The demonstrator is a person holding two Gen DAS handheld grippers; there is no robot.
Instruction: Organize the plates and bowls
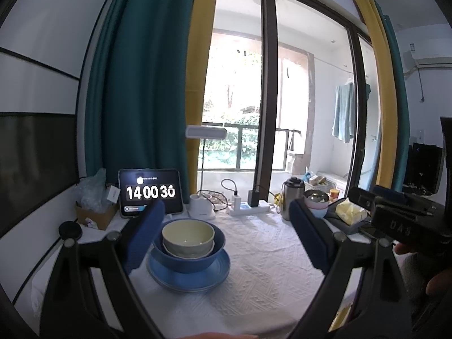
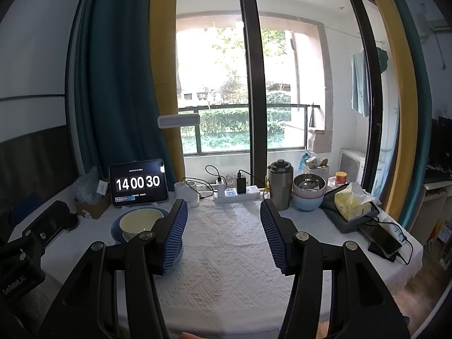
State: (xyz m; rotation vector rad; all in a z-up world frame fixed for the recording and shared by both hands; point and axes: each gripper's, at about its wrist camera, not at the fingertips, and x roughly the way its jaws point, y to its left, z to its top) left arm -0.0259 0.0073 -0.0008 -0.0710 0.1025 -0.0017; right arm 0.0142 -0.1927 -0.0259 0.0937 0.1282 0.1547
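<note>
On the white tablecloth (image 1: pixel 254 268) stands a stack: blue plates (image 1: pixel 188 278) at the bottom, a blue bowl (image 1: pixel 195 260) on them, and nested cream bowls (image 1: pixel 188 234) inside it. My left gripper (image 1: pixel 226 209) is open, and the stack sits just inside its left finger without the pads pressing on it. In the right wrist view the cream bowl (image 2: pixel 141 221) lies left of my right gripper (image 2: pixel 223 206), partly hidden by its left finger. That gripper is open over bare cloth with nothing between its fingers. A second stack, a steel bowl on pink and light blue bowls (image 2: pixel 308 195), stands at the back right.
Along the table's back edge are a tablet clock (image 2: pixel 138 182), a lamp base (image 2: pixel 186 193), a power strip (image 2: pixel 237 193) and a steel thermos (image 2: pixel 279 183). Tissues (image 2: pixel 351 202) and a phone (image 2: pixel 384 240) lie at the right. A cardboard box (image 1: pixel 94 214) sits back left.
</note>
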